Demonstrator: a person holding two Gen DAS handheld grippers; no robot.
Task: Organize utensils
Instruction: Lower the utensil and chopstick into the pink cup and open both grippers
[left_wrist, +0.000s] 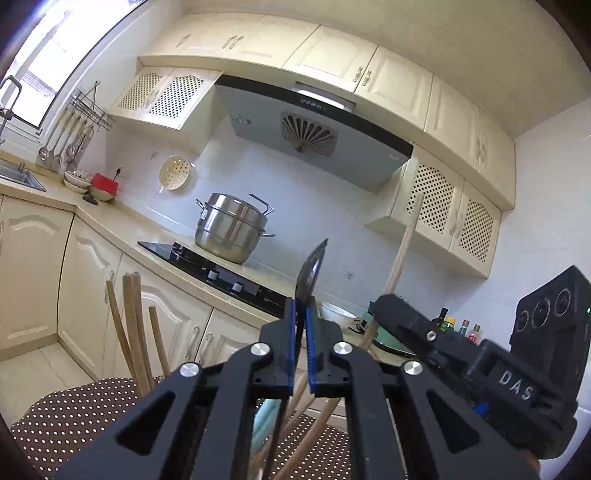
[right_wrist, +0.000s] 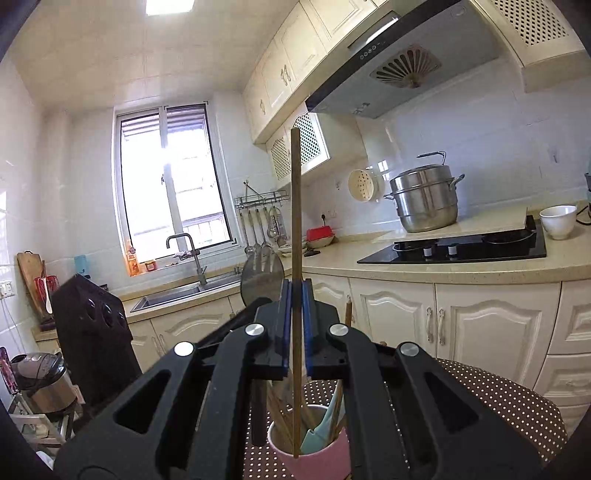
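A wooden chopstick (right_wrist: 296, 229) is being pinched upright by the right gripper (right_wrist: 295, 295), its lower end reaching into a pink cup (right_wrist: 314, 459) of utensils on the polka-dot desk (right_wrist: 509, 402). A dark slotted spatula (left_wrist: 312, 269) is being clamped by the left gripper (left_wrist: 302, 314), raised above that desk.

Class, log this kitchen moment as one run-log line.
left gripper: shut on slotted spatula | right gripper: shut on chopstick, its lower end in pink cup | cup on dotted cloth
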